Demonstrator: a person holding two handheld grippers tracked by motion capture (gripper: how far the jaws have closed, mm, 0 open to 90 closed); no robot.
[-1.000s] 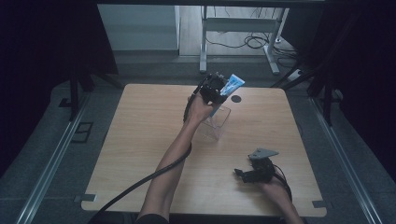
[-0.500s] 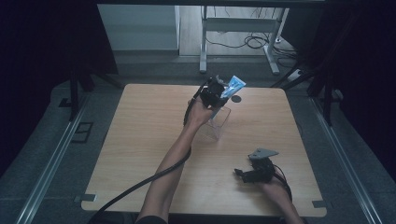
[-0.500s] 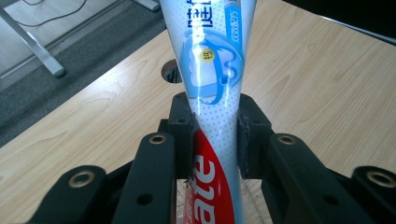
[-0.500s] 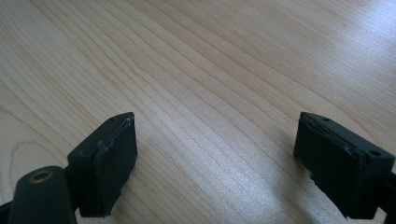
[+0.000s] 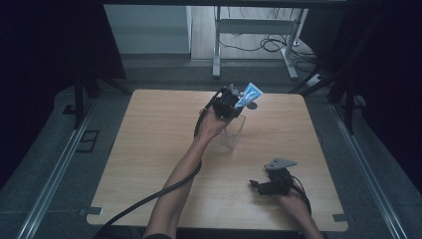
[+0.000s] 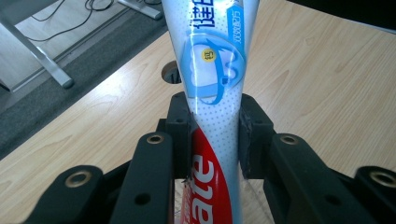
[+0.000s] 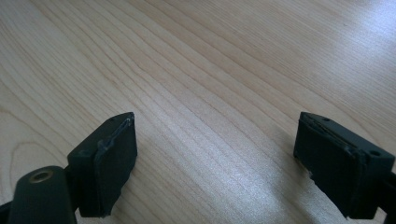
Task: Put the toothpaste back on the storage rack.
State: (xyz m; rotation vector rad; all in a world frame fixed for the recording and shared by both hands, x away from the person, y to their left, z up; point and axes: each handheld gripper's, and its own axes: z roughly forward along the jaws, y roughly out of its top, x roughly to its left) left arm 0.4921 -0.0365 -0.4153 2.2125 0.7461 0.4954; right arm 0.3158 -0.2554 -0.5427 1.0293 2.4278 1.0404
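Left claw (image 5: 234, 102) is gripping the toothpaste tube (image 5: 247, 94), now lifting it higher over the clear box (image 5: 231, 132), upper centre; prob. going in. Right claw (image 7: 215, 158) is idling wide on the counter (image 5: 149, 149).

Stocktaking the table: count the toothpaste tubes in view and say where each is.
1. The toothpaste tube is clamped in the left gripper, held above the clear container at the far middle of the table. None seems hidden.

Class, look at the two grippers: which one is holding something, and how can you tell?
The left gripper, over the table's far side: its jaws clamp a toothpaste tube. The right gripper, near the front edge, has its jaws spread wide over bare table.
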